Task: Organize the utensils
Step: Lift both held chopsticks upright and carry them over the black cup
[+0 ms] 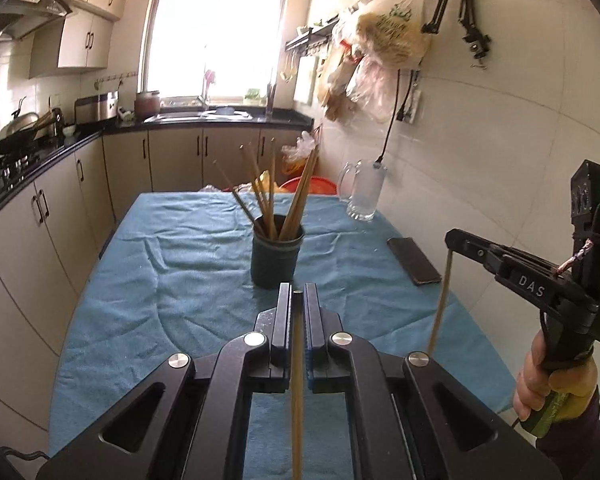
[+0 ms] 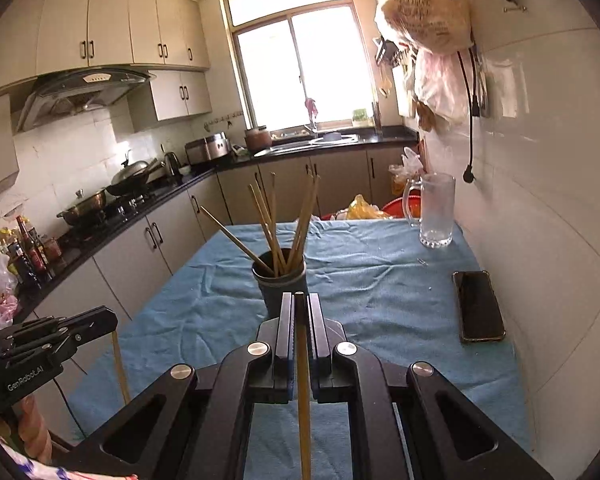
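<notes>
A dark round holder (image 1: 277, 258) with several wooden chopsticks (image 1: 296, 196) stands upright mid-table on the blue cloth (image 1: 172, 264); it also shows in the right wrist view (image 2: 279, 280). My left gripper (image 1: 298, 294) is shut on one chopstick (image 1: 297, 392), held above the cloth just short of the holder. My right gripper (image 2: 299, 296) is shut on another chopstick (image 2: 303, 400), also just short of the holder. In the left wrist view the right gripper (image 1: 454, 246) hangs its chopstick (image 1: 440, 304) down at the right.
A black phone (image 2: 478, 306) lies on the cloth by the right wall. A glass mug (image 2: 434, 210) stands at the far right corner. Counters, stove with pans (image 2: 132, 178) and cabinets run along the left. Bags (image 2: 428, 8) hang on the right wall.
</notes>
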Tool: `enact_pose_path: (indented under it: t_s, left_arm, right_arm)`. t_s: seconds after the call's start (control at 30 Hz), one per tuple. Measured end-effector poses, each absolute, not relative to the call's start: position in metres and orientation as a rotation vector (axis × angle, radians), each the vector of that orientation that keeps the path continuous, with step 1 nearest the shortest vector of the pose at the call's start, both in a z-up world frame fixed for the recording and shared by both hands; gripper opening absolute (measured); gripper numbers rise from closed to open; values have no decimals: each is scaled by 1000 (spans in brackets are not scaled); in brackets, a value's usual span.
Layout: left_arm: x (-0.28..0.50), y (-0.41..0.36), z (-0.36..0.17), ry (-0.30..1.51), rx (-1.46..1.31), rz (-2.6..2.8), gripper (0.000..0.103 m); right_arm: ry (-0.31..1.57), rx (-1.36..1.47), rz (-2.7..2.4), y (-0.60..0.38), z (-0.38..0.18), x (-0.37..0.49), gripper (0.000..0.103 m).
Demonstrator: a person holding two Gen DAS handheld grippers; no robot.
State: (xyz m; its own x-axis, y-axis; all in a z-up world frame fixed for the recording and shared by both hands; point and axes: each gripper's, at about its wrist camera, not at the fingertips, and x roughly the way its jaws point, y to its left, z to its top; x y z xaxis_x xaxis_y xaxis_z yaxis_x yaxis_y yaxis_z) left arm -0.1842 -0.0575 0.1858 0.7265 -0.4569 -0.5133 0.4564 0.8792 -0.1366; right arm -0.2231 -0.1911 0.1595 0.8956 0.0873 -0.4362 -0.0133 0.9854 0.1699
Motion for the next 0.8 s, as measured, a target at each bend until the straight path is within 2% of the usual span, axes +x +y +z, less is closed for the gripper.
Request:
enact_pose_path:
  t_s: [0.27, 0.8]
  left_arm:
    - [-183, -62, 200, 532, -11, -510, 4]
    - [-130, -64, 240, 461, -32, -442, 4]
  right_arm:
    - [417, 158, 62, -184, 176, -227, 6]
    - [396, 108, 63, -179, 206, -186, 6]
